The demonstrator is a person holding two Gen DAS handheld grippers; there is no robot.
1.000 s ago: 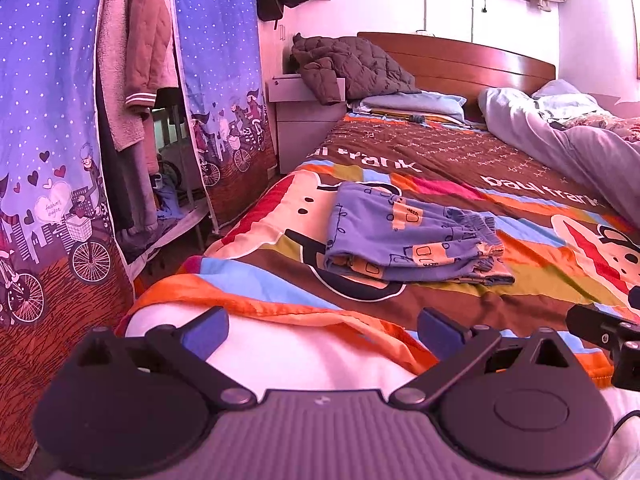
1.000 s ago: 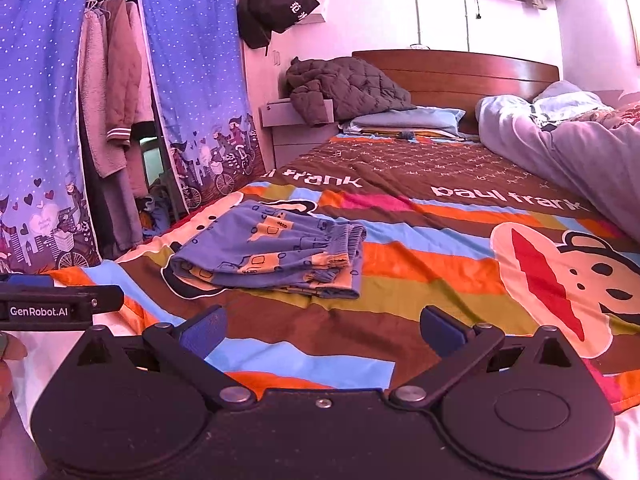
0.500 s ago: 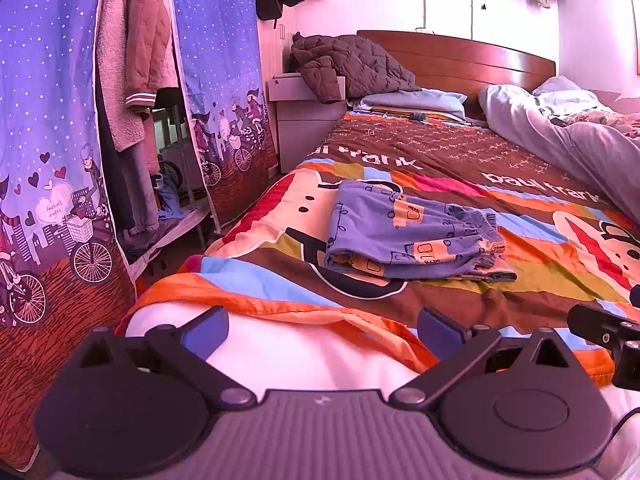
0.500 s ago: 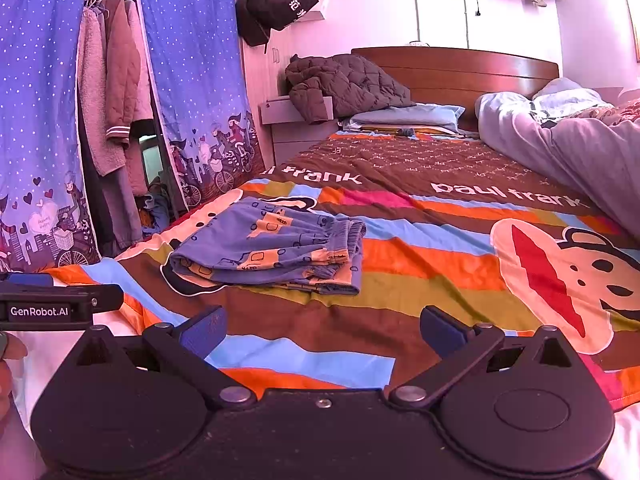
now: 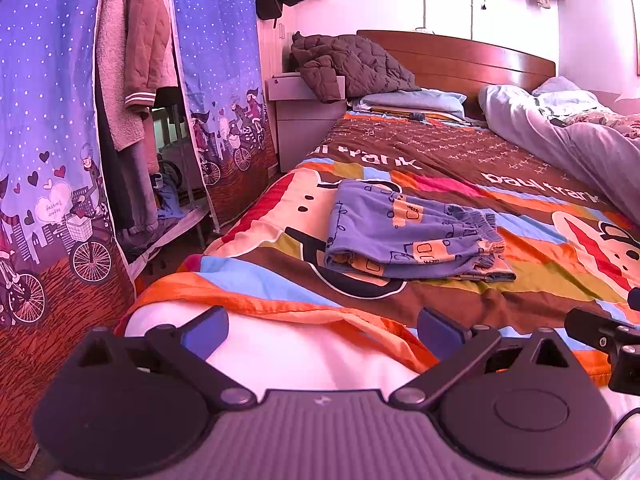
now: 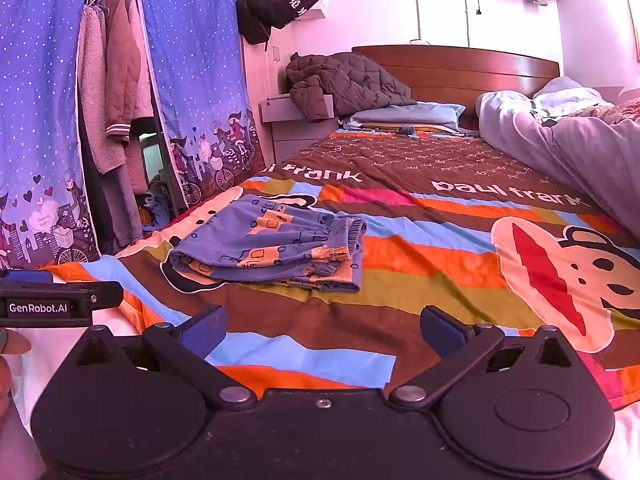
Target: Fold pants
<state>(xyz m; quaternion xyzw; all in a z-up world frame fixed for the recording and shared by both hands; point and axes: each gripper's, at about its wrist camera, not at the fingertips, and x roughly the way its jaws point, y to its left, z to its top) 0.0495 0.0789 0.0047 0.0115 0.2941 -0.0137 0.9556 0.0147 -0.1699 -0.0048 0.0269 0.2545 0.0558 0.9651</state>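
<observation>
Blue patterned pants (image 5: 408, 236) lie folded into a compact stack on the striped cartoon bedspread (image 5: 440, 176), waistband to the right. In the right wrist view the same pants (image 6: 272, 244) sit left of centre. My left gripper (image 5: 322, 326) is open near the bed's foot, well short of the pants, with nothing between its blue pads. My right gripper (image 6: 320, 326) is open too and empty, also back from the pants. Each gripper's body shows at the edge of the other's view: the right gripper's body (image 5: 608, 336) and the left gripper's body (image 6: 60, 304).
A wardrobe with a starry curtain (image 5: 48, 120) and hanging coats (image 5: 132, 60) stands left of the bed. A nightstand (image 5: 304, 120) carries a brown quilted jacket (image 5: 352, 64). A grey duvet (image 5: 560, 140) is heaped at the far right. A black bag (image 6: 280, 4) hangs on the wall.
Both grippers have drawn back slightly and tilted a little; the folded pants stay put on the bedspread. Both stay open.
</observation>
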